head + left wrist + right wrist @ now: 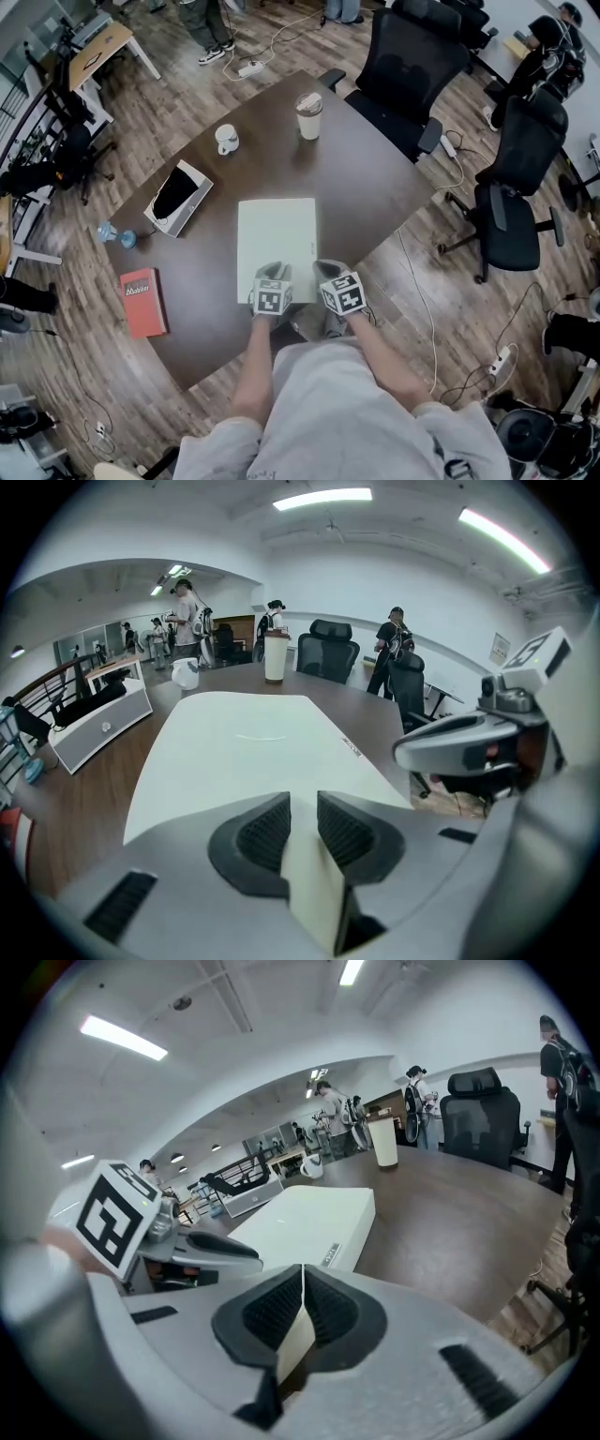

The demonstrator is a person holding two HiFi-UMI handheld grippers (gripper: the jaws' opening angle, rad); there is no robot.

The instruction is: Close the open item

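Note:
A flat white case lies shut on the dark brown table, its lid down flat. It fills the middle of the left gripper view and shows its labelled side edge in the right gripper view. My left gripper is at the case's near edge, its jaws a narrow gap apart with nothing pinched between them. Just right of it, over the near right corner, my right gripper has its pads pressed together on nothing.
A paper cup and a white mug stand at the table's far side. A black-and-white device, a water bottle and a red book lie to the left. Office chairs stand at the right.

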